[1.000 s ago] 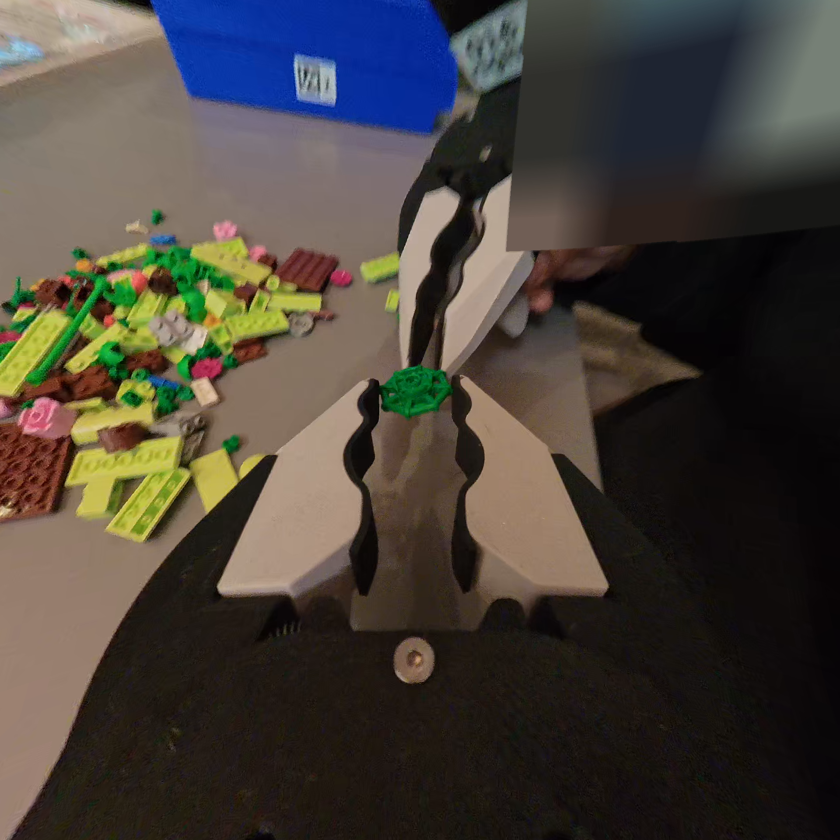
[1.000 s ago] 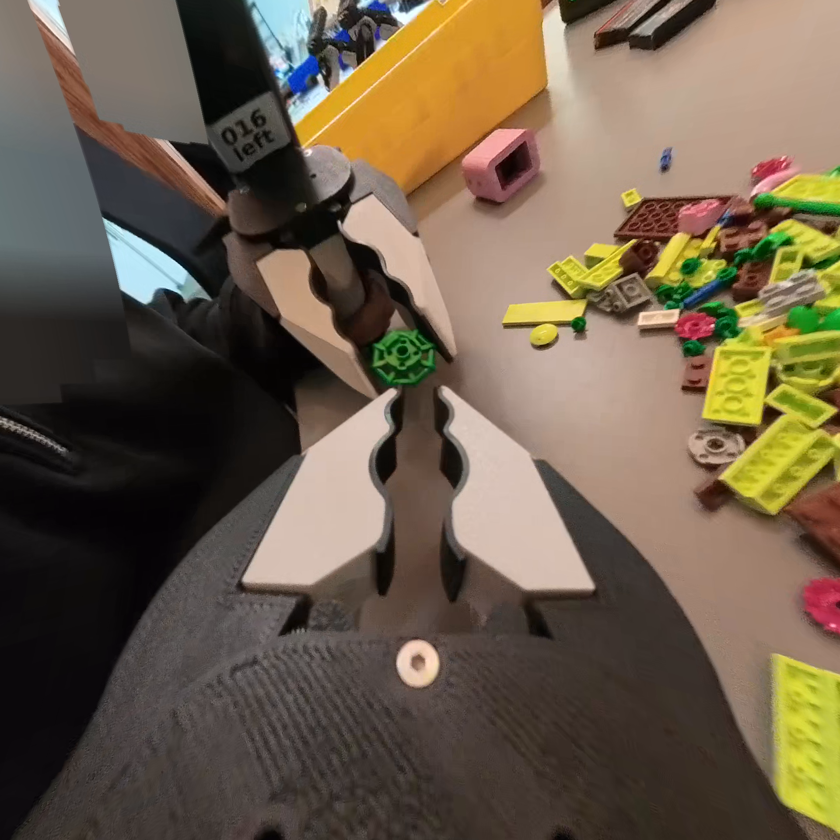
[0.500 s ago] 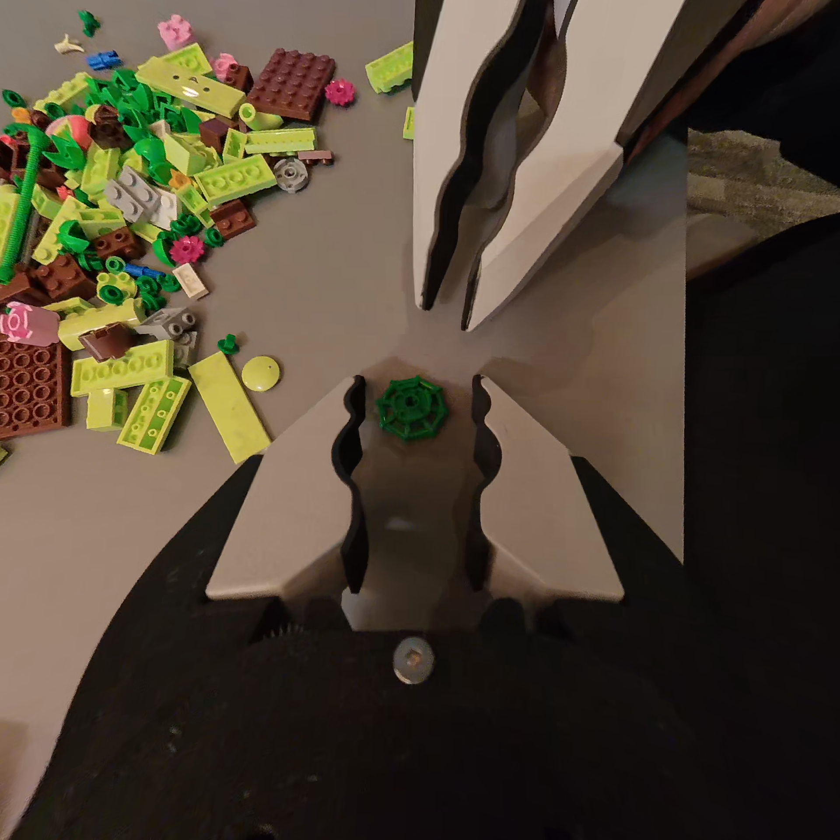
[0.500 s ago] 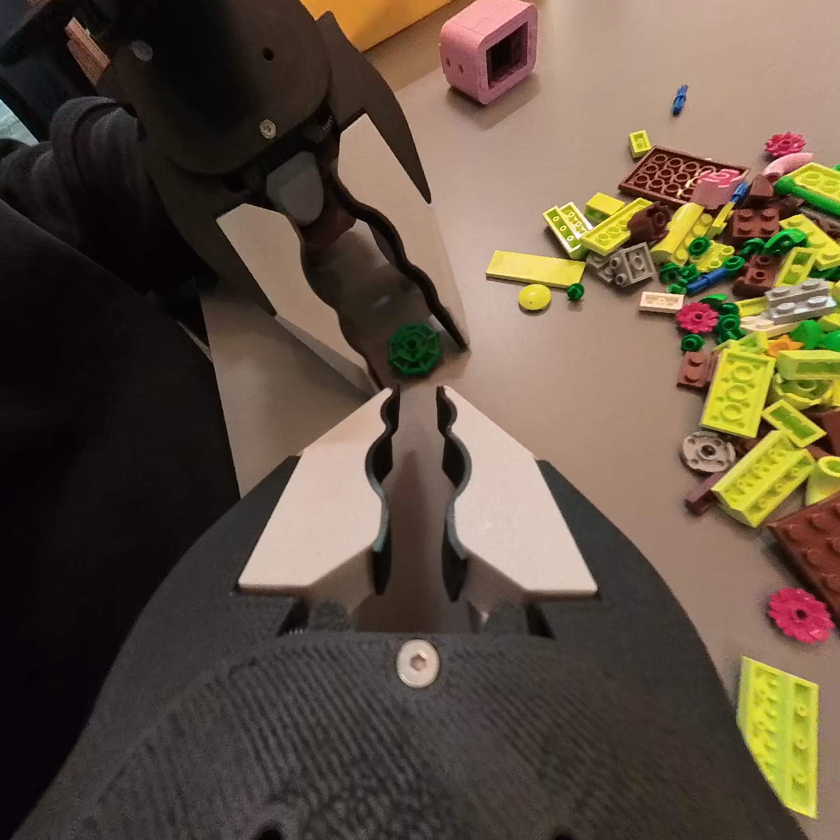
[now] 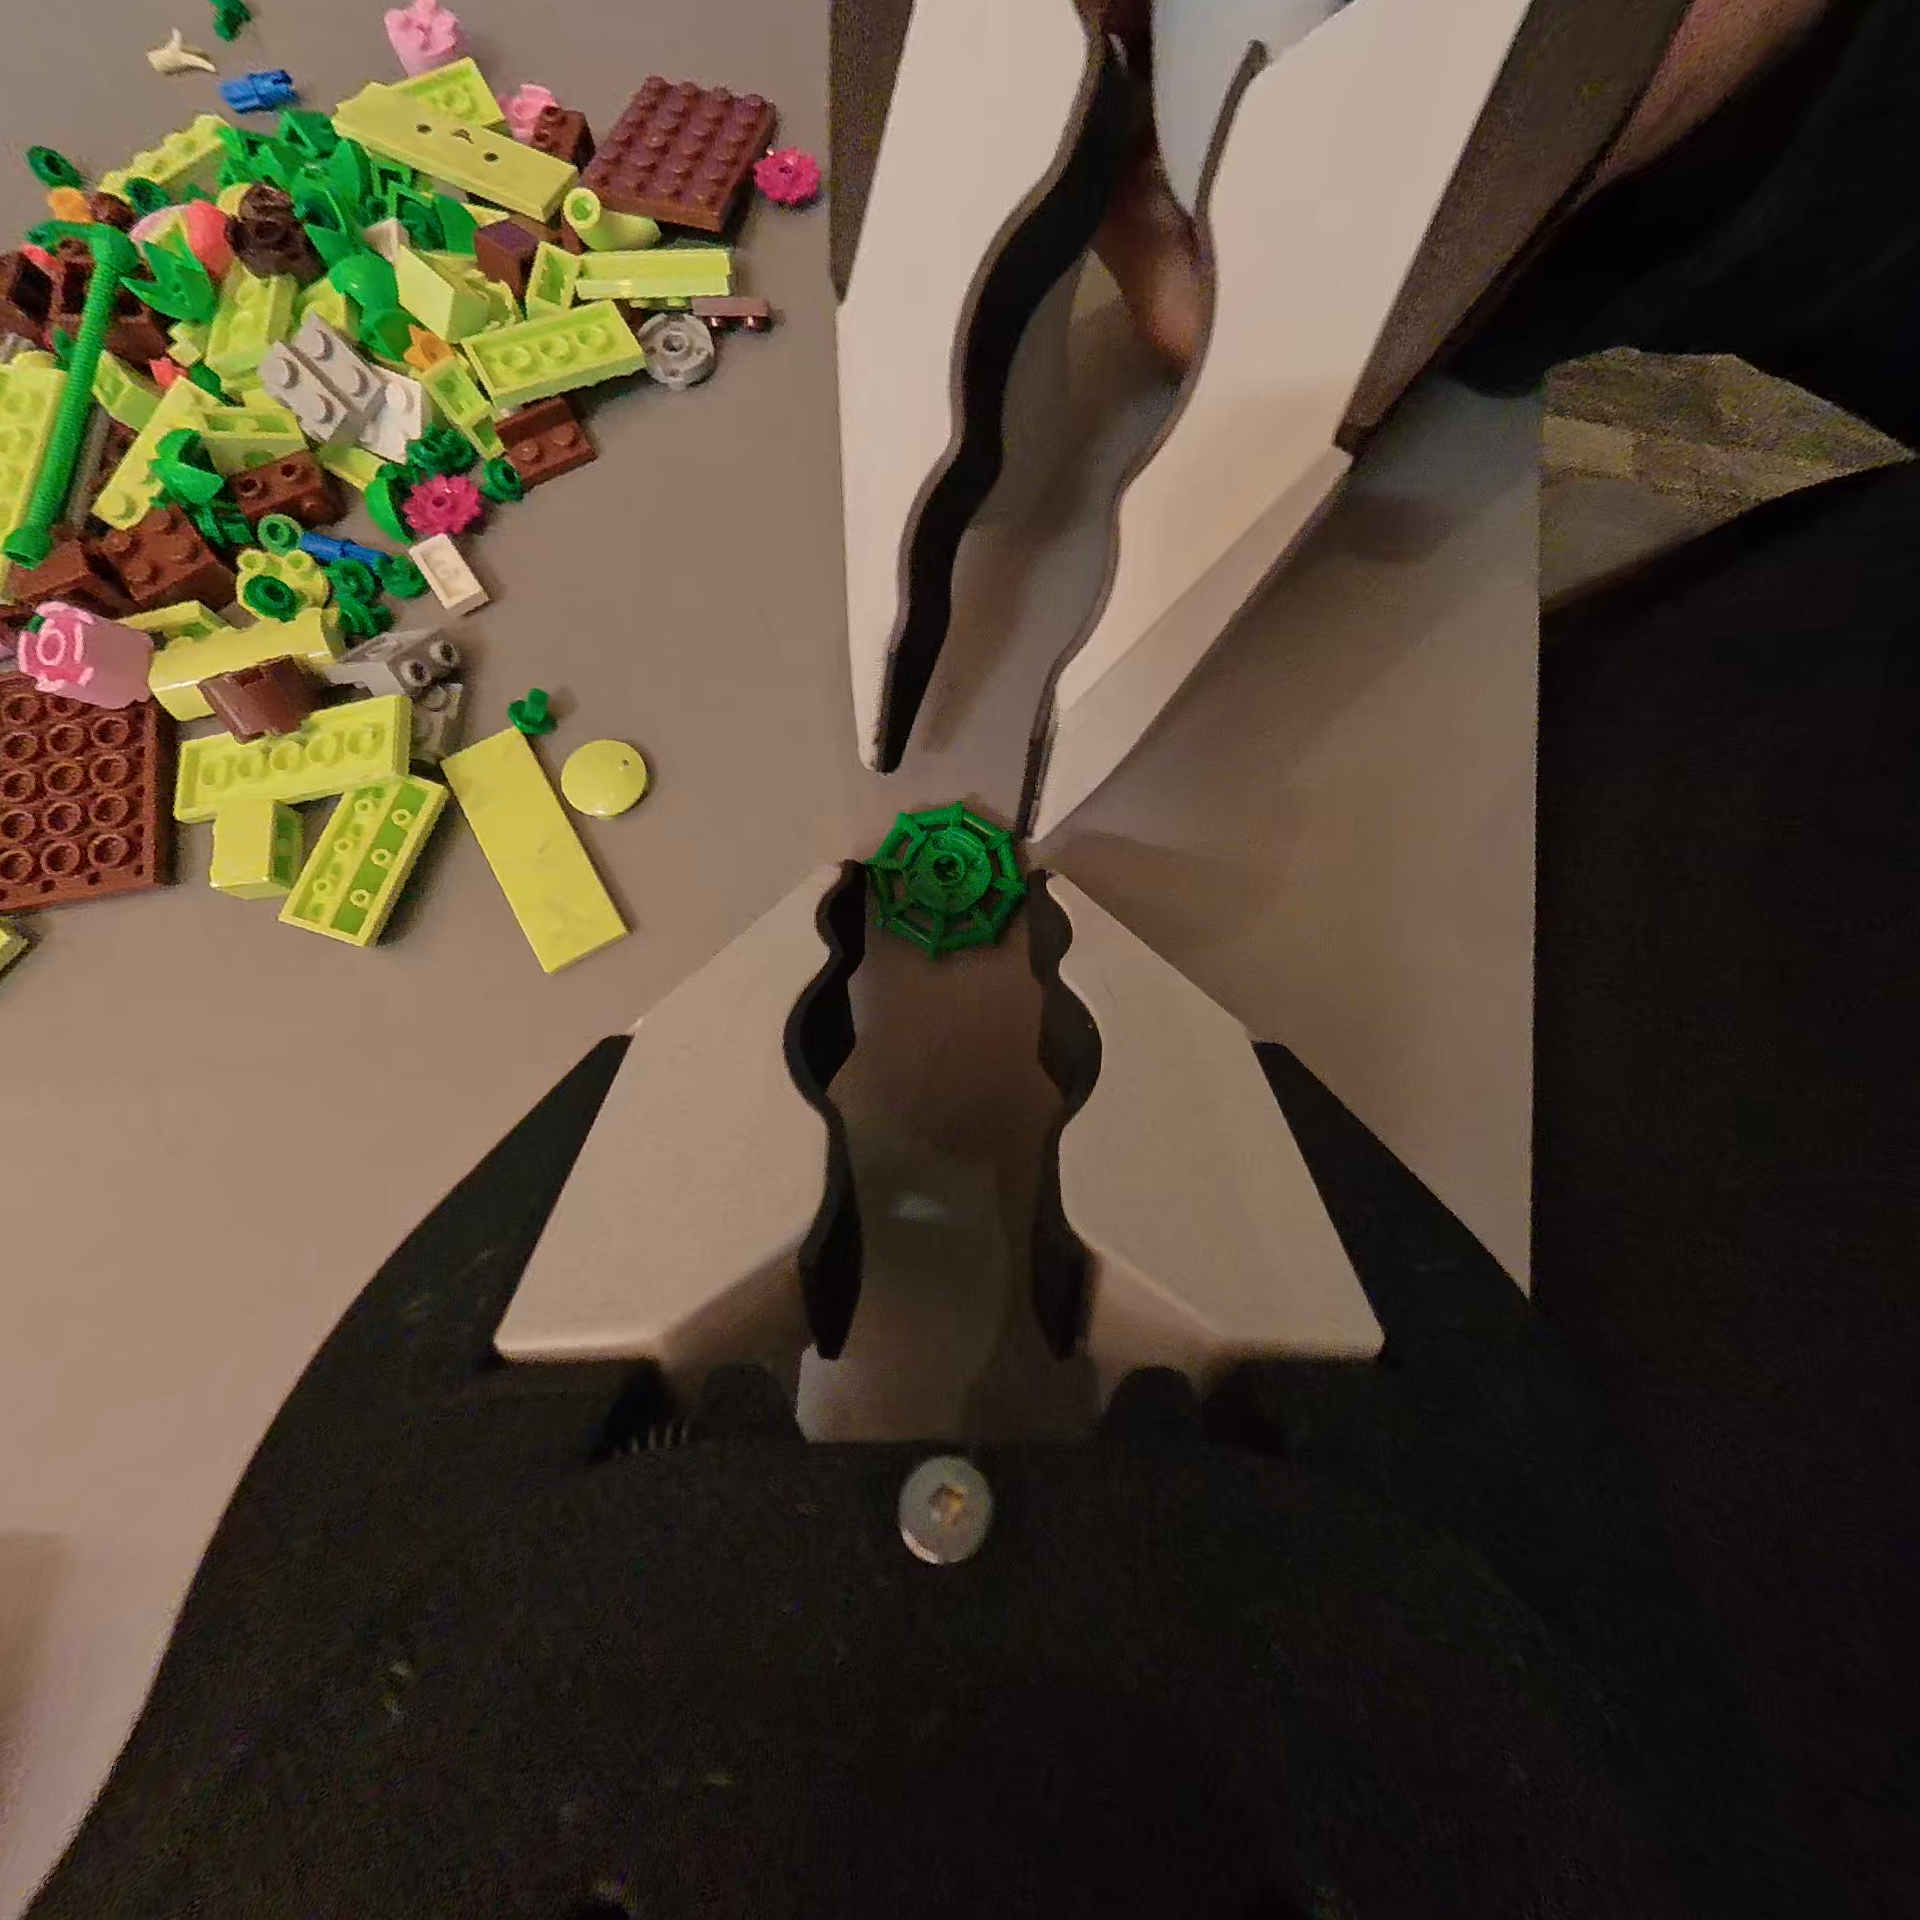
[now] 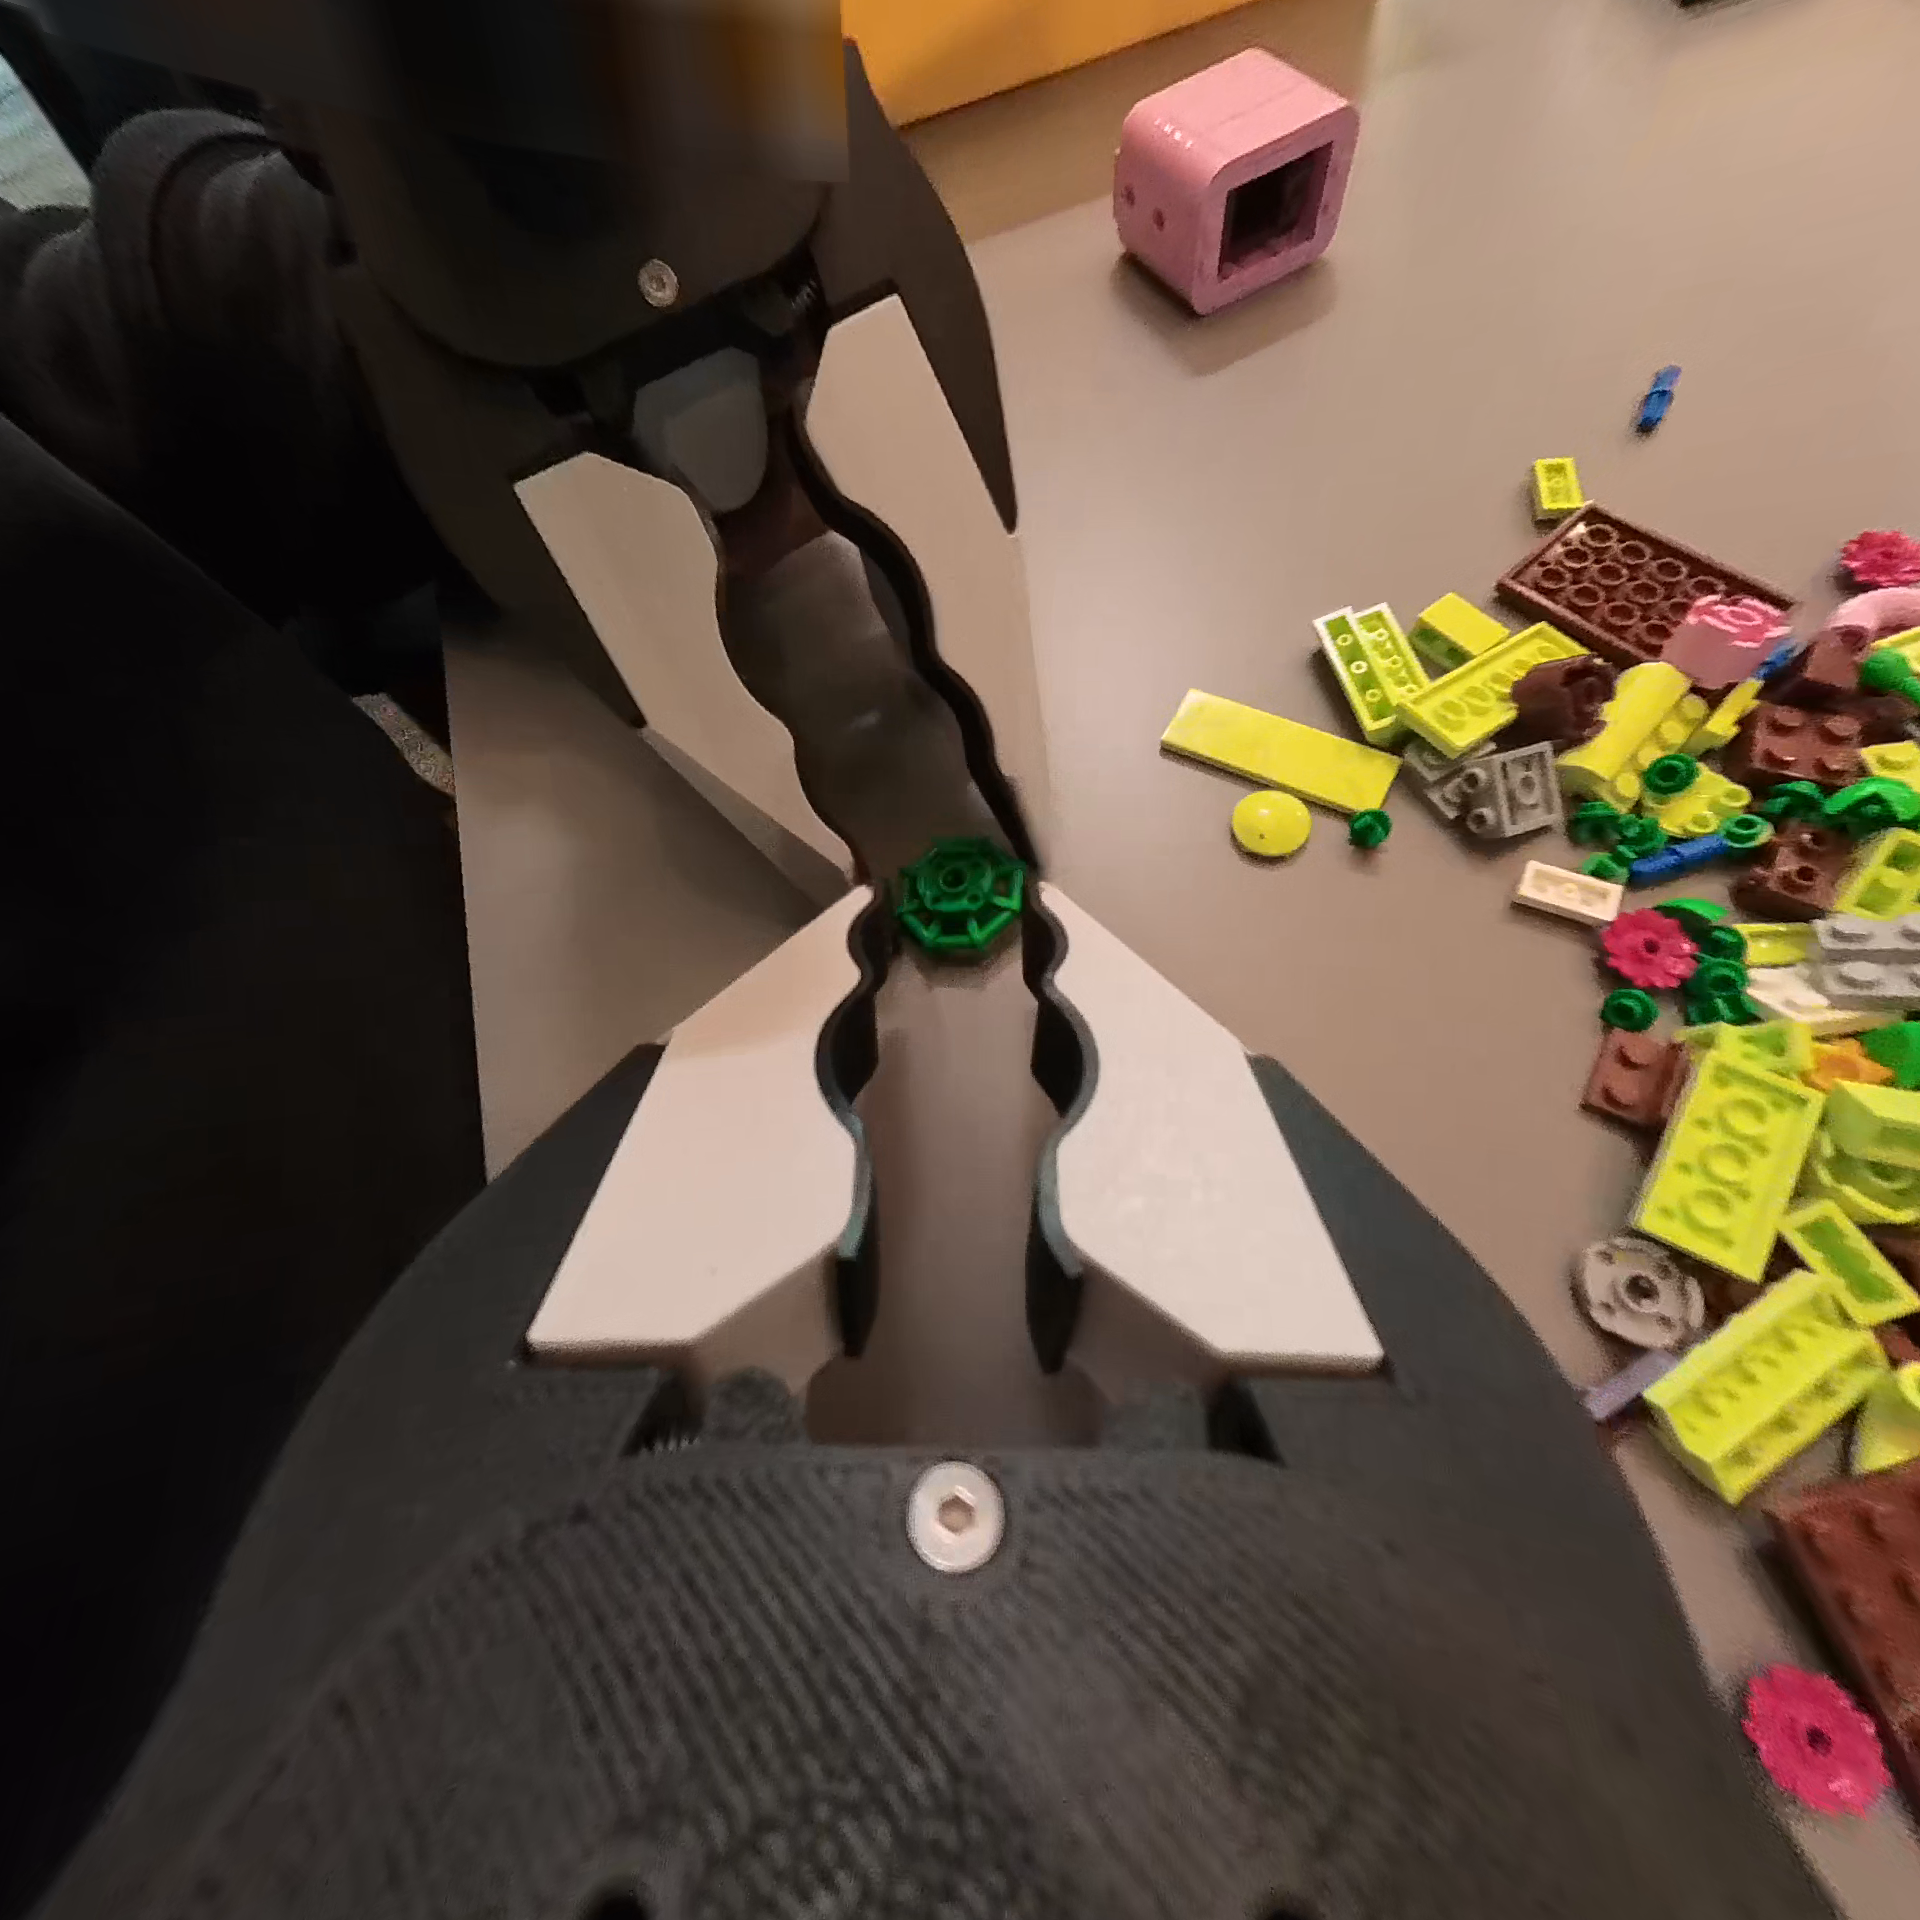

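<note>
The small green round web-patterned plastic piece (image 5: 945,881) lies flat on the grey table (image 5: 312,1091) near its edge. The left gripper (image 5: 943,888) stands with fingers apart, tips either side of the green piece; contact cannot be confirmed. The right gripper (image 6: 954,906) faces it from the opposite side, fingers likewise apart, tips flanking the same piece. A heap of lime, brown and green plastic bricks (image 5: 291,447) lies well apart from the green piece. A pink hollow cube (image 6: 1236,177) sits beyond it.
</note>
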The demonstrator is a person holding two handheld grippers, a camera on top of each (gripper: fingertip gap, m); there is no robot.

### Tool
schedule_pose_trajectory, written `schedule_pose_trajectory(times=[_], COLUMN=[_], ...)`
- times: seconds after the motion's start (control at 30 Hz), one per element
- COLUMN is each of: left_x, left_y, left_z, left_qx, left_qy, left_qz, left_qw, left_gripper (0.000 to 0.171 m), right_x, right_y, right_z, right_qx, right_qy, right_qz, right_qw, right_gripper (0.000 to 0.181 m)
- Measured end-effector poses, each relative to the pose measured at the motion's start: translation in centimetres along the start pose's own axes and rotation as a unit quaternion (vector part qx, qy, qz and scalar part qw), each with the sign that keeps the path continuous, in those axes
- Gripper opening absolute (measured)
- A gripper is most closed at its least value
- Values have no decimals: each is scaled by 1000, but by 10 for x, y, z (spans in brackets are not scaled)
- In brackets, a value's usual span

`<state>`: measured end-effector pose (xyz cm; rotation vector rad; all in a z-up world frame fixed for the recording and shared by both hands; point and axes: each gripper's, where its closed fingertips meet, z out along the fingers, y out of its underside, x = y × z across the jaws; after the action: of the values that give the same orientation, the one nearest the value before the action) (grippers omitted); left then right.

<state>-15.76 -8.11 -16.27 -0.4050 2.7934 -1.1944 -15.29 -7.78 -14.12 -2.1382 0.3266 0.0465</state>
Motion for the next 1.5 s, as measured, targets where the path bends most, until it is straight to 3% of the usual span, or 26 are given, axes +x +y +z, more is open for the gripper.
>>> schedule_pose_trajectory(times=[0.27, 0.5, 0.63, 0.87, 1.13, 1.5], left_x=[12, 22, 35, 27, 29, 24], left_y=[2, 6, 9, -6, 1, 0], left_z=[-9, -13, -17, -14, 0, 0], left_qx=[15, 16, 13, 50, 2, 3], left_qy=[24, 39, 72, 19, 5, -1], left_qz=[-12, -18, -26, -17, 25, 10], left_qw=[1000, 999, 997, 998, 1000, 1000], left_gripper=[34, 34, 26, 41, 26, 31], right_x=[0, -8, 0, -4, -20, -22], right_y=[0, 15, 14, 12, 10, 13], right_z=[-1, 3, -1, -8, -6, 5], right_qx=[0, -40, -33, -14, -8, -32], right_qy=[8, 9, 25, 17, 7, -1], right_qz=[-6, -35, -22, -10, -44, -5], right_qw=[1000, 999, 999, 1000, 999, 999], right_gripper=[21, 20, 19, 18, 16, 15])
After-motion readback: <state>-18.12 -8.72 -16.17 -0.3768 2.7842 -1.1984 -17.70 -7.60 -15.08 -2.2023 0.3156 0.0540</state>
